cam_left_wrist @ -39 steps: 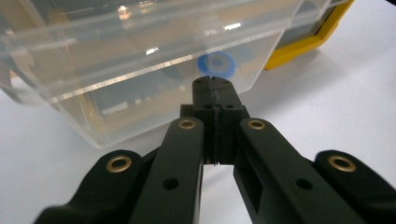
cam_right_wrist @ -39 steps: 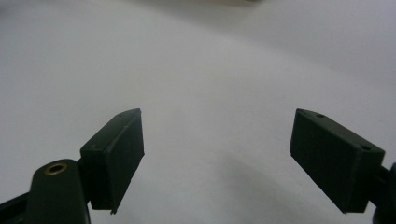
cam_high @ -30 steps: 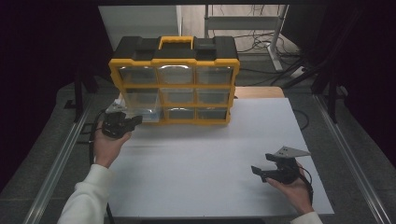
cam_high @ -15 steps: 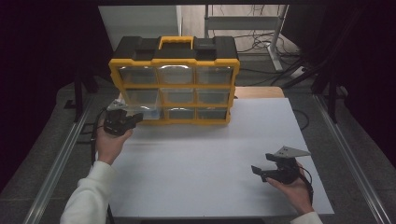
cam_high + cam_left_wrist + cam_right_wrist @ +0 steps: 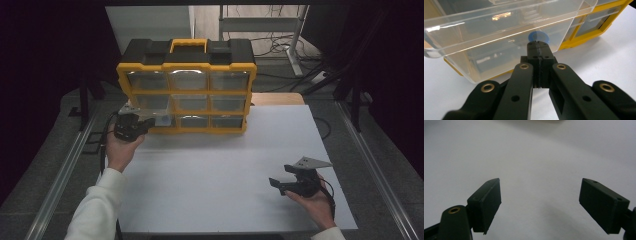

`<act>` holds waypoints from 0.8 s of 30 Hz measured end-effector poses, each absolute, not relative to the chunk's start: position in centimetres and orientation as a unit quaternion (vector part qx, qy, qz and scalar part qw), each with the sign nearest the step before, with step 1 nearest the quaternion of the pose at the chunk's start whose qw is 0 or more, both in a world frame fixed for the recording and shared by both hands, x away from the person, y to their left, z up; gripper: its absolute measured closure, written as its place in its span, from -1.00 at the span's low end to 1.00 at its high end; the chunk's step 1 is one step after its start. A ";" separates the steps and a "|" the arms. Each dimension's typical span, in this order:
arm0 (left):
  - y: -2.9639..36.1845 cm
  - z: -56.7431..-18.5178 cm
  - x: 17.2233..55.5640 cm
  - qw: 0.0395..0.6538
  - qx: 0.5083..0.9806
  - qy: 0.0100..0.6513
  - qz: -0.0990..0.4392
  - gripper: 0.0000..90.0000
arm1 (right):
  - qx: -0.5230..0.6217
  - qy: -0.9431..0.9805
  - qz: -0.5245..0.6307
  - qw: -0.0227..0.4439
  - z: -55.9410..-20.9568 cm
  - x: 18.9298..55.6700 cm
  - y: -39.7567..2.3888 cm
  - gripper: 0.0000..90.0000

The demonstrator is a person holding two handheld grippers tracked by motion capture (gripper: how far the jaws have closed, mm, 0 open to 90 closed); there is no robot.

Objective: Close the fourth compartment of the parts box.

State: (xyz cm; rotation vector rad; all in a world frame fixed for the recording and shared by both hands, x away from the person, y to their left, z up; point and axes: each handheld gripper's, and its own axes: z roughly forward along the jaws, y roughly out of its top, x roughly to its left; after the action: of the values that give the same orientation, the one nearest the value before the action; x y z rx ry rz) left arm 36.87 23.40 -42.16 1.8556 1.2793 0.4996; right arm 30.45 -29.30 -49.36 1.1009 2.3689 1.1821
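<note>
L gripper [image 5: 539, 47] clenched on the clear drawer's [image 5: 499, 32] front lip, frame center, by the yellow organizer [image 5: 186, 90]. R gripper [image 5: 539, 202] wide open, empty, over white counter [image 5: 536, 157].

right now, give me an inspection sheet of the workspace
surface: white table top, bare in front of the organizer
job's things: yellow and black organizer stands at the far edge; its clear drawer at the lower left is pulled part way out
clutter: nothing seen
grippers: left gripper shut on the drawer's front lip; right gripper open, holding nothing, over the near right of the table
cables: a black cable trails from the left gripper; more cables on the floor behind the table
surroundings: dark room, metal rail along the left side, table leg frame behind
</note>
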 end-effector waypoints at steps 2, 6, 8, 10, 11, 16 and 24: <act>23.4 -42.1 37.0 0.405 0.735 0.507 0.197 0.99 | 0.380 0.819 0.408 0.137 -49.4 30.5 -29.3 -0.59; 23.4 -42.0 37.3 0.405 0.733 0.510 0.198 0.99 | 0.381 0.818 0.409 0.137 -49.3 30.5 -29.4 -0.59; 23.4 -41.9 37.4 0.406 0.733 0.509 0.196 0.99 | 0.381 0.818 0.409 0.137 -49.3 30.5 -29.4 -0.59; 23.4 -41.9 37.4 0.408 0.731 0.511 0.195 0.99 | 0.380 0.818 0.410 0.137 -49.3 30.5 -29.4 -0.59; 23.4 -41.9 37.5 0.408 0.731 0.511 0.194 0.99 | 0.380 0.818 0.409 0.137 -49.3 30.5 -29.4 -0.59; 23.4 -41.9 37.7 0.407 0.731 0.512 0.197 0.99 | 0.380 0.818 0.409 0.138 -49.4 30.5 -29.4 -0.59; 23.4 -41.8 38.2 0.401 0.730 0.515 0.202 0.99 | 0.381 0.818 0.408 0.139 -49.4 30.5 -29.3 -0.59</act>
State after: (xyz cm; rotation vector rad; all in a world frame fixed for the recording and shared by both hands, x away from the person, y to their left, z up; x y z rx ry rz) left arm 38.21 23.35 -41.83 1.8466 1.3016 0.5107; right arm 30.47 -29.35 -49.36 1.1000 2.3645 1.1803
